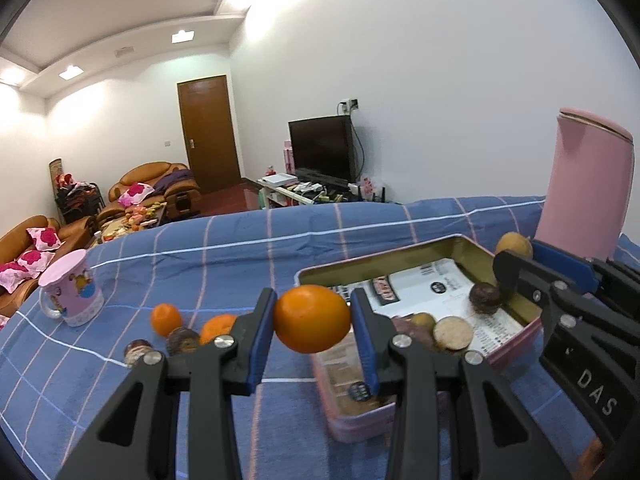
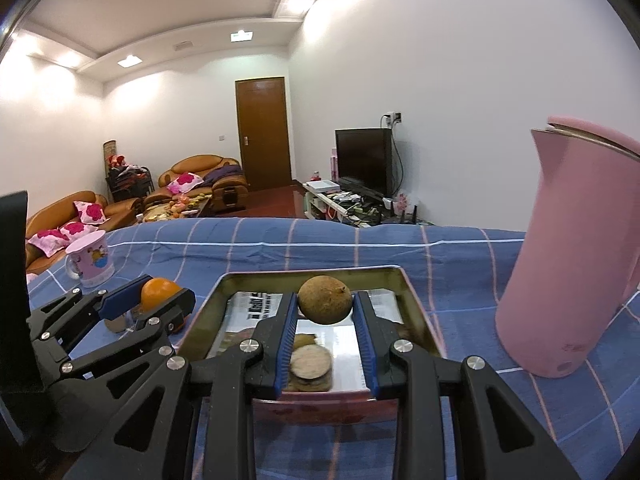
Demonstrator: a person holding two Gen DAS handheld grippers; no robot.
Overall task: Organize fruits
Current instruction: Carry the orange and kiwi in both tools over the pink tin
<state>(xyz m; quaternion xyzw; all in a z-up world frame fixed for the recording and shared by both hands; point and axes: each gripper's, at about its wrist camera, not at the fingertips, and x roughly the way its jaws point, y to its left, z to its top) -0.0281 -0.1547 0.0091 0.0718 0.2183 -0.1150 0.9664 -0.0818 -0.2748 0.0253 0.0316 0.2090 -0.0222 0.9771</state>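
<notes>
both tongs are loaded at once. the left tongs (image 1: 313, 320) are closed on an orange (image 1: 312, 319), held clear of the blue checked cloth (image 1: 240, 248) that covers the bench, just off the near-left corner of the pink tin (image 1: 516, 340). the right tongs (image 2: 325, 307) are pinched on a brown round fruit (image 2: 325, 299), held above the middle of the tin (image 2: 416, 312), whose floor is lined with printed paper.

inside the tin there are already a dark purple fruit (image 1: 485, 299) near its right wall and some brownish pieces at the near end, one showing a pale flat face (image 1: 453, 333). out on the cloth to the left of the tin lie two more small oranges (image 1: 165, 319) and a couple of dark round fruits (image 1: 183, 340), so the sorting looks only partly done. a pink mug (image 1: 74, 290) stands far left and a tall pink kettle (image 2: 576, 248) stands right of the tin; neither seems part of the job.

the step in hand reads as the carry into the tin. the brown fruit appears ready to be lowered and let go onto a bare patch of paper, away from the pieces below it. the orange needs to travel right, over the tin's rim, before release. both are round and likely to roll, so a low, gentle release would suit, and the two tongs should keep out of each other's way over the tin.
</notes>
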